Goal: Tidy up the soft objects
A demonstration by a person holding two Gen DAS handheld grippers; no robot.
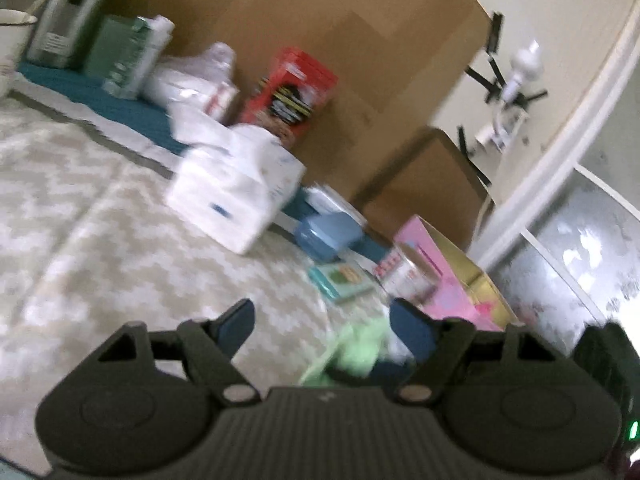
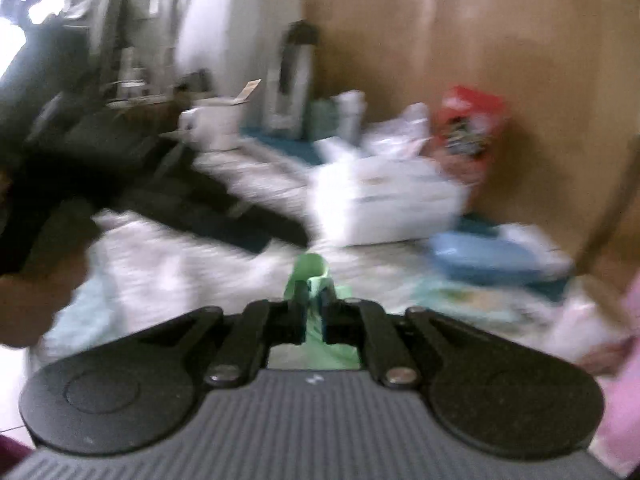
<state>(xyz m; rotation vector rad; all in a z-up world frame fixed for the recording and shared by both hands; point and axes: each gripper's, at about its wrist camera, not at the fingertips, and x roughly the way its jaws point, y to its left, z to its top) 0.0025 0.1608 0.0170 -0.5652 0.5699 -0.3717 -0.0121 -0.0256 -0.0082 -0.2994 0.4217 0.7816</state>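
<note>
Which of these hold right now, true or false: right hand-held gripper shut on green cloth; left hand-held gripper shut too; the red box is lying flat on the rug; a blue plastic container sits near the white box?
1. The right hand-held gripper is shut on the light green soft cloth. True.
2. The left hand-held gripper is shut. False: its jaws stand apart, holding nothing.
3. The red cardboard box lies flat on the patterned rug. False: it stands against the brown cardboard wall.
4. A blue plastic container sits near the white box. True.
</note>
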